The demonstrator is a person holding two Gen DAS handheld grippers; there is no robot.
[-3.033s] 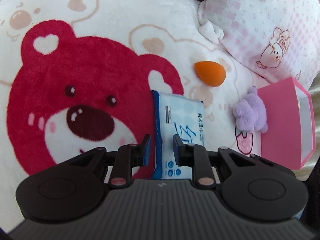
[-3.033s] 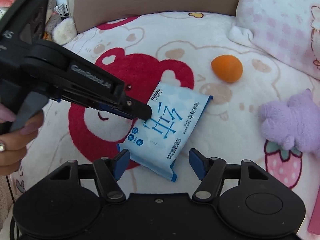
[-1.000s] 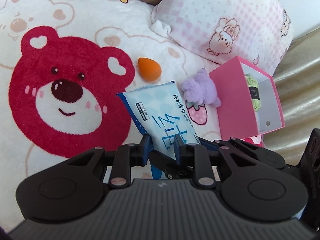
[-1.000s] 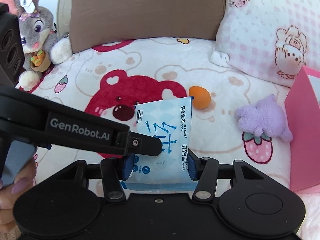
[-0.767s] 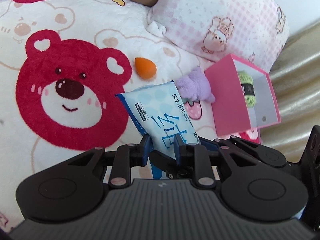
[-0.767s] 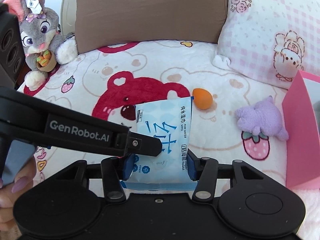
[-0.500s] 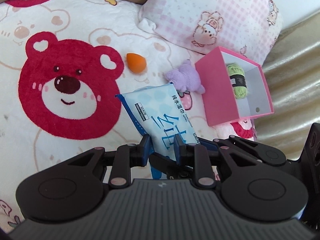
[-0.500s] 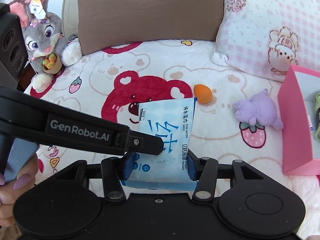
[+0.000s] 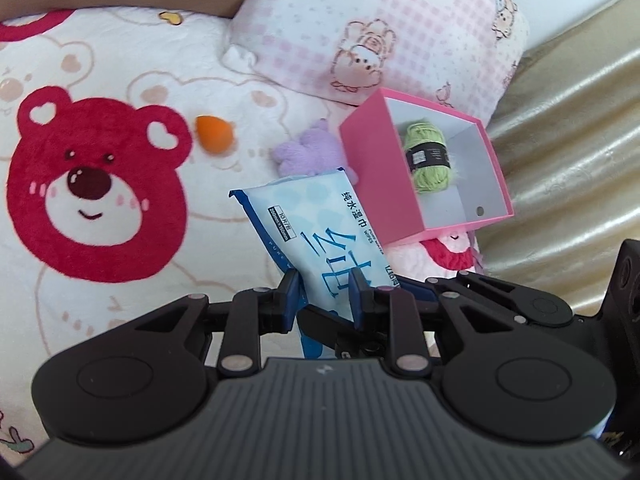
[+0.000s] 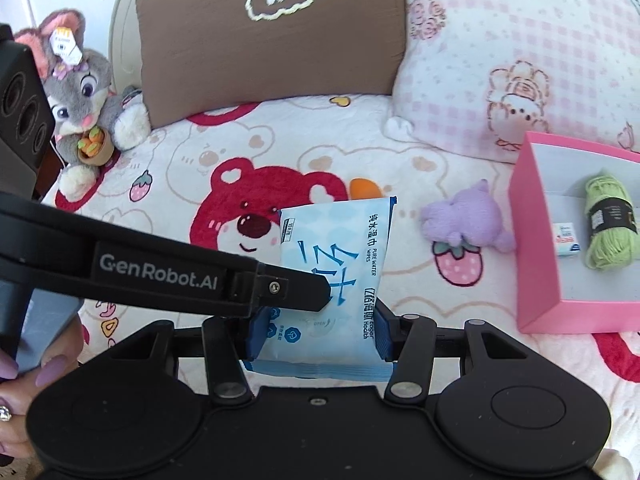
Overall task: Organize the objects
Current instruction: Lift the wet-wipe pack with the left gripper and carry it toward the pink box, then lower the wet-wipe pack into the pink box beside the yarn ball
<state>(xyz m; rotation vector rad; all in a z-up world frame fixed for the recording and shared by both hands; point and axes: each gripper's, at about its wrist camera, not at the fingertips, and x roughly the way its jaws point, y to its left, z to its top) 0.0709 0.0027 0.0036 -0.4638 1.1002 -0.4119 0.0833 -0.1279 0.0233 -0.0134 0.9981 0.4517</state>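
Note:
A blue pack of wet wipes (image 9: 320, 232) is held in the air by both grippers. My left gripper (image 9: 325, 296) is shut on its flat faces; my right gripper (image 10: 316, 334) is shut across its width, where the pack also shows (image 10: 340, 256). The pack hangs left of an open pink box (image 9: 384, 184), also in the right wrist view (image 10: 536, 248). A green yarn ball (image 9: 426, 160) lies in the box, with a small white packet (image 10: 566, 238) beside it. An orange sponge (image 9: 214, 140) and a purple plush (image 9: 308, 152) lie on the blanket.
A white blanket with a red bear print (image 9: 96, 196) covers the bed. A pink checked pillow (image 9: 380, 28) and a brown cushion (image 10: 272, 40) stand at the back. A grey rabbit toy (image 10: 86, 96) sits at the far left. Gold fabric (image 9: 568, 152) lies right of the box.
Both grippers have lifted the wipes pack off the blanket and carried it up and to the right, toward the pink box. The box's inside has come into view.

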